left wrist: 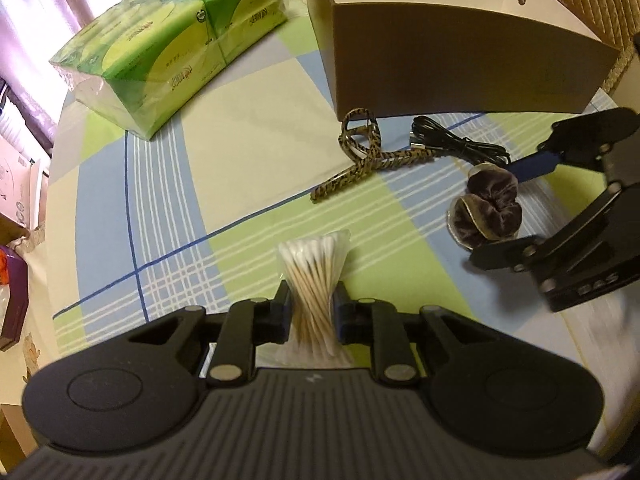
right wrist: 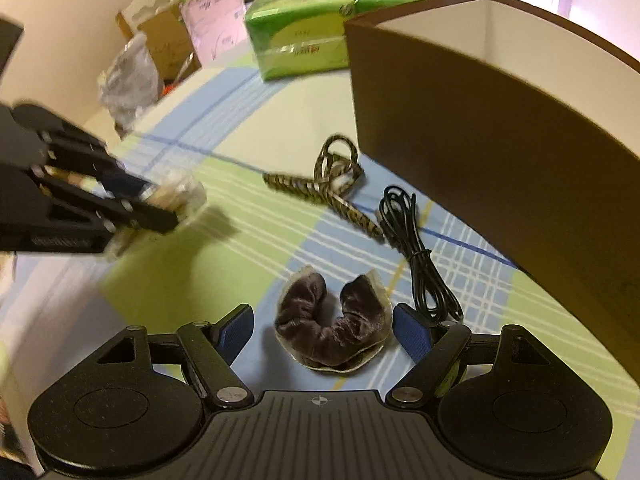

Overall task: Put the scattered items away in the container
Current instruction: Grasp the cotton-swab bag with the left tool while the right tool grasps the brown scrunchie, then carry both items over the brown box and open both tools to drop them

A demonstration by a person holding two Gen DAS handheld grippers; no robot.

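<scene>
My left gripper (left wrist: 312, 312) is shut on a clear bag of cotton swabs (left wrist: 312, 276), pinched at its waist just above the checked tablecloth (left wrist: 160, 208). In the right wrist view the left gripper (right wrist: 164, 208) shows blurred at the left. My right gripper (right wrist: 322, 320) points down over a dark velvet scrunchie (right wrist: 332, 332) that lies on the cloth between its blue pads (right wrist: 236, 332), with small gaps on both sides. The scrunchie (left wrist: 488, 208) and right gripper (left wrist: 502, 212) also show in the left wrist view. The brown box (right wrist: 500, 140), open-topped and white inside, stands behind.
A leopard-print strap (right wrist: 320, 188) and a coiled black cable (right wrist: 416, 256) lie in front of the box (left wrist: 460, 64). Green tissue packs (left wrist: 172, 52) sit at the far left of the table. Cardboard boxes (right wrist: 160, 40) and a plastic bag (right wrist: 128, 76) stand past the table's edge.
</scene>
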